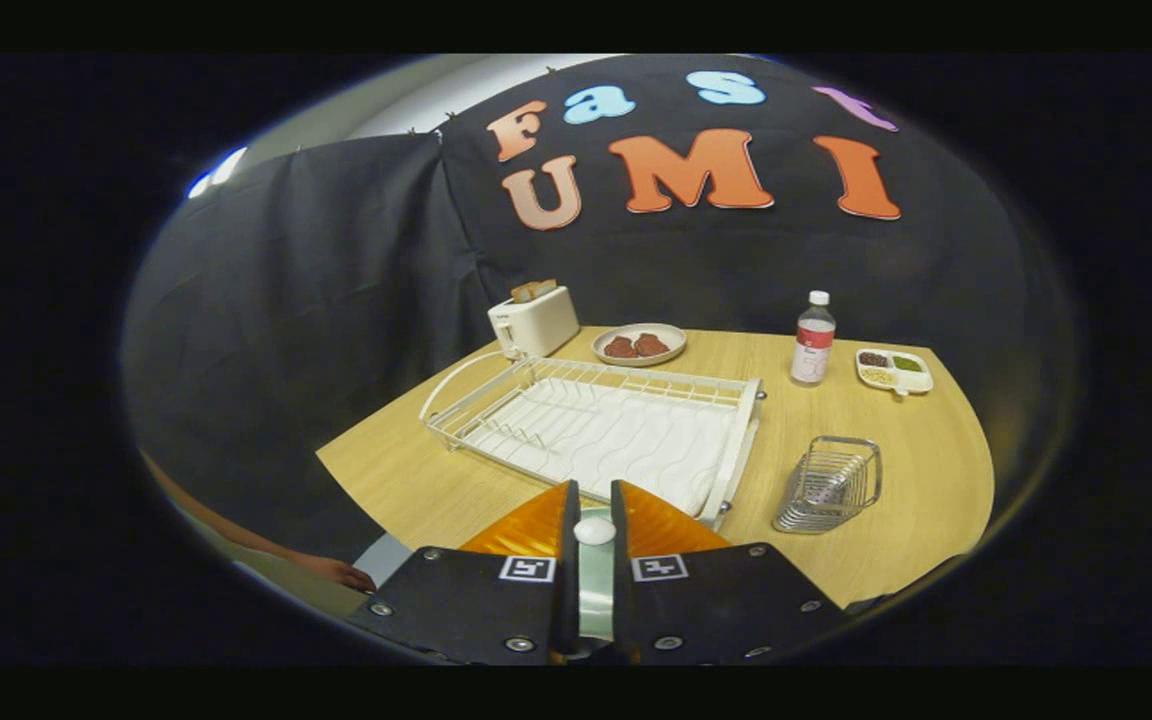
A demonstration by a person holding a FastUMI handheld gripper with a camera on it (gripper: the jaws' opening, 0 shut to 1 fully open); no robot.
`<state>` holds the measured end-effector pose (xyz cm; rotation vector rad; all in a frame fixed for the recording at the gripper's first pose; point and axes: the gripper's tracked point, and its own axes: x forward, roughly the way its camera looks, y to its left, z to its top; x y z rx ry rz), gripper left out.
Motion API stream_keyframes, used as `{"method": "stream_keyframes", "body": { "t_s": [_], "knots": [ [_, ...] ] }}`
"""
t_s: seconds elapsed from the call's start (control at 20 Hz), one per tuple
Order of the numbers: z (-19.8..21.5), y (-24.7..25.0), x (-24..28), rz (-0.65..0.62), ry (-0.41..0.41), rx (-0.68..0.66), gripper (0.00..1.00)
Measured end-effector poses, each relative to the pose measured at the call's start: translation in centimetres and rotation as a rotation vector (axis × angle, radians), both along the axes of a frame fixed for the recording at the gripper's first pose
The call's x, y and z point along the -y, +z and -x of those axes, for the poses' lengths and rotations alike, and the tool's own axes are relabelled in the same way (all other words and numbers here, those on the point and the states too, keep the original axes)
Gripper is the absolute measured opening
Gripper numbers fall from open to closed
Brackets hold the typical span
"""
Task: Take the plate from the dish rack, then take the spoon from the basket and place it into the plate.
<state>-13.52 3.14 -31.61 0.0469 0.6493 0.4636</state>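
A: Where is the spoon (594, 531)?

B: Gripper view: your hand-held gripper (594, 520) is clamped on its white end, above the desk (896, 480), near the dish rack (596, 425).

A: Handling?

B: Likely light, stiff, slippery; grip the handle.

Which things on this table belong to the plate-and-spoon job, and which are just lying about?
Job: dish rack; wire basket; tool, its fingers closed on a small white piece, probably the spoon.

Lying about: toaster; dish of meat; bottle; divided snack tray.
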Motion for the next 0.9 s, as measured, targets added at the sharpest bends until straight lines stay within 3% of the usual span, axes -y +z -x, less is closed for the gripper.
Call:
{"method": "stream_keyframes", "body": {
  "t_s": [0.35,0.6,0.9],
  "knots": [
    [0.5,-4.0,-2.5,0.018,0.073,-0.05,0.13],
    [0.3,-4.7,-2.6,-0.026,0.051,-0.074,0.16],
    [3.3,-8.1,0.2,0.011,0.025,-0.186,0.19]
  ]
}}
